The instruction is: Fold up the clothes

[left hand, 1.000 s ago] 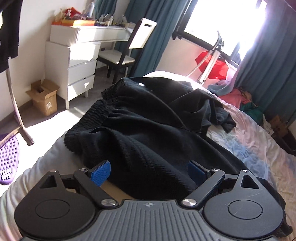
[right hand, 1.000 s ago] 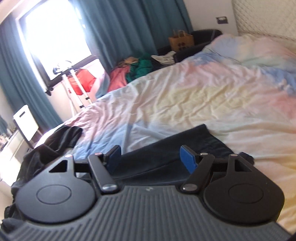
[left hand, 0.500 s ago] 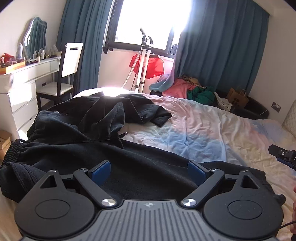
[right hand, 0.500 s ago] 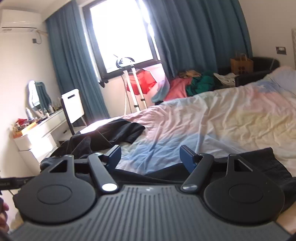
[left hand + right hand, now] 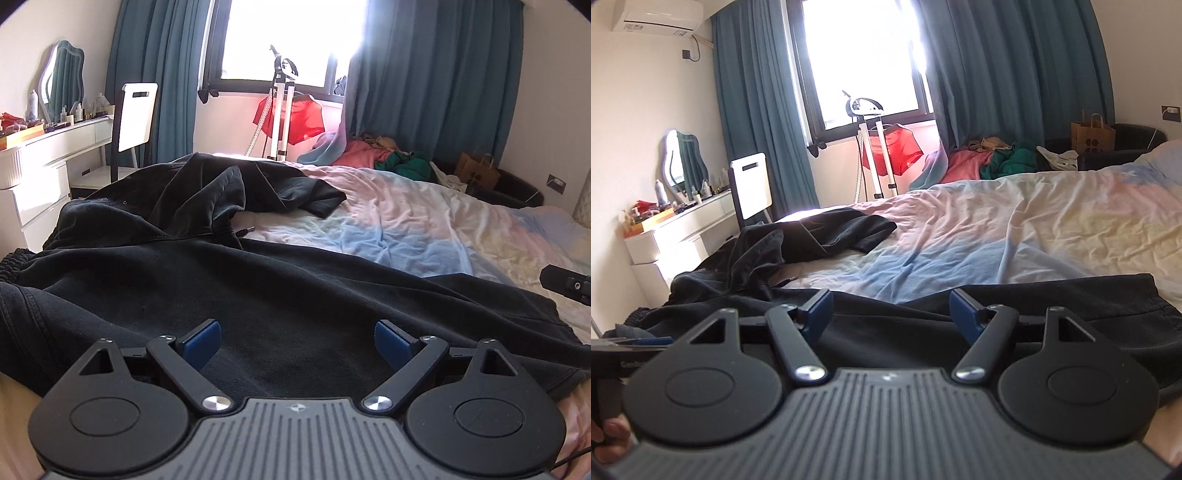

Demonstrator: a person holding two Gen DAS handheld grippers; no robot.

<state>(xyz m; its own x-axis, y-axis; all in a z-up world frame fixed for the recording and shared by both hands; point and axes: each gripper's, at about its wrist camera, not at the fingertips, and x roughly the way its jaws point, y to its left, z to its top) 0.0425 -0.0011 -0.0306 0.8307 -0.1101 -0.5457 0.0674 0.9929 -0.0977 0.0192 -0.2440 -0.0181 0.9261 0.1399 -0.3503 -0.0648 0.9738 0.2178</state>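
A large black garment [image 5: 258,295] lies spread and rumpled across the near side of the bed, its far part bunched toward the left; it also shows in the right wrist view [image 5: 1071,317]. My left gripper [image 5: 297,345] is open and empty, hovering just above the black cloth. My right gripper [image 5: 890,314] is open and empty, low over the garment's near edge. The tip of the right gripper shows at the right edge of the left wrist view [image 5: 565,284]. The left gripper's side shows at the left edge of the right wrist view [image 5: 628,347].
The bed has a pastel sheet [image 5: 424,229]. A white dresser [image 5: 44,162] and chair [image 5: 135,118] stand at the left. A white stand with red cloth [image 5: 288,114] is by the window. A clothes pile [image 5: 376,155] and paper bag [image 5: 476,170] lie beyond the bed.
Both grippers have swung up and around to face the window and come level over the garment. Both stay open and empty.
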